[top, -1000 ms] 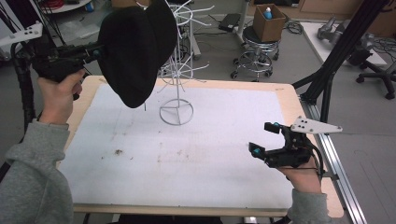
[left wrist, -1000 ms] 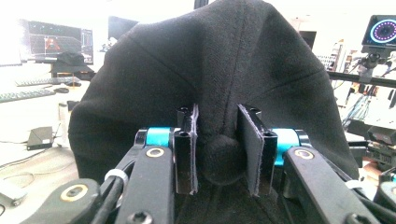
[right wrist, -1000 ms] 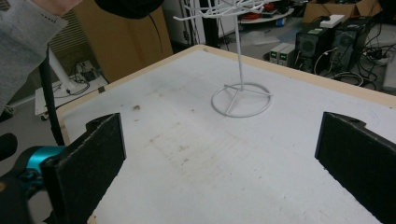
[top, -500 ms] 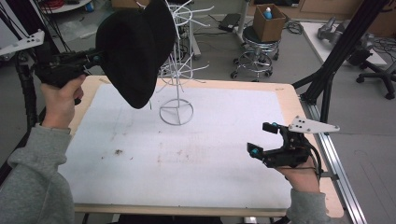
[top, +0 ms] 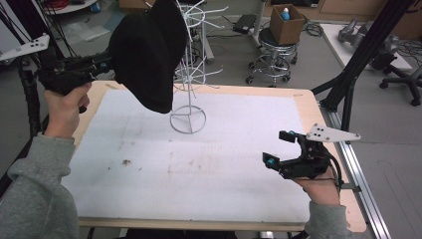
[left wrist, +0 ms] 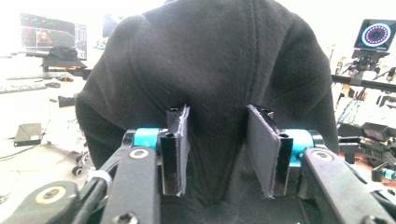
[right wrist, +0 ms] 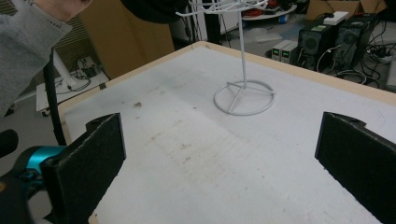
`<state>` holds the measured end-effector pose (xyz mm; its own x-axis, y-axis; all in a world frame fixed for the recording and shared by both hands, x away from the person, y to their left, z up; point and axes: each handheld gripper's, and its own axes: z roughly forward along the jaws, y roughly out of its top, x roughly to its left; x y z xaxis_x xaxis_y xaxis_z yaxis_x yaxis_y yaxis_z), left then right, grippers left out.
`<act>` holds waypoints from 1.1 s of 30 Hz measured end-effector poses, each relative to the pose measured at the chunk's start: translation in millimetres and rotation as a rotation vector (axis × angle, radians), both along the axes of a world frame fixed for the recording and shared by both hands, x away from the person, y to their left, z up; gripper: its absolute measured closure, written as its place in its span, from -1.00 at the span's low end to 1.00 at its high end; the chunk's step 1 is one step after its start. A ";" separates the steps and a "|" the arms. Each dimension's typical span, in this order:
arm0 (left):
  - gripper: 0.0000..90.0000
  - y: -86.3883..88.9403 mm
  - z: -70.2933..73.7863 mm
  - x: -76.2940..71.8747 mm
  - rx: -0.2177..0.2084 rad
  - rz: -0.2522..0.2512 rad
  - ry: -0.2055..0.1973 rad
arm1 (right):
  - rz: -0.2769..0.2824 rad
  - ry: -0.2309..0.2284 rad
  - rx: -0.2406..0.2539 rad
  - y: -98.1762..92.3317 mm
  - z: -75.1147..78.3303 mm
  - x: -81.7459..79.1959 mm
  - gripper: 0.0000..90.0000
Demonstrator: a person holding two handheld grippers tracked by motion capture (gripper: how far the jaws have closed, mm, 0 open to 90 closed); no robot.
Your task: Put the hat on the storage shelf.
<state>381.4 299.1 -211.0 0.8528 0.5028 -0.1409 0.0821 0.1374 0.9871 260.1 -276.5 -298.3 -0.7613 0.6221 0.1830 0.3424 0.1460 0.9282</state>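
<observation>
Black cap (top: 147, 52) hangs on the white wire rack (top: 188, 74) at the far left of the surface (top: 224, 149), between the left tool (left wrist: 218, 154) pads, which have just been opening and no longer press it, while the right tool (top: 281, 149) waits apart, near right.

Legible text, labels, brands, numbers, signs: none. The black hat (left wrist: 210, 84) carries no readable mark. The monitor (left wrist: 52, 35) at the far left of the left gripper view shows a coloured display, too blurred to read. The round lit screen (left wrist: 376, 33) at the far right of that view shows rings, with no characters legible. The cardboard box (top: 287, 25) on the stool bears no readable print.
</observation>
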 end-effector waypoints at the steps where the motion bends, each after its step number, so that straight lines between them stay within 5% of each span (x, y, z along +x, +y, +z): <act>1: 0.25 0.7 0.2 -0.1 -0.005 -0.004 -0.001 | 0.000 0.000 0.000 0.0 -0.1 0.2 -0.98; 10: -0.22 5.3 1.4 0.8 -0.010 -0.079 0.027 | 0.001 0.003 -0.002 1.1 -0.4 0.4 -0.98; 17: -0.61 8.5 2.5 1.0 0.019 -0.062 0.065 | 0.001 0.004 -0.002 1.0 -0.4 0.7 -0.98; 33: -0.70 10.5 1.4 -14.1 0.074 -0.063 0.062 | -0.008 0.000 0.004 -0.7 -0.5 0.7 -0.98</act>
<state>367.4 309.6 -209.6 0.8740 0.4592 -0.1591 0.1498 0.0568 0.9871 260.8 -277.2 -298.8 -0.7561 0.6276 0.1858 0.3437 0.1391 0.9287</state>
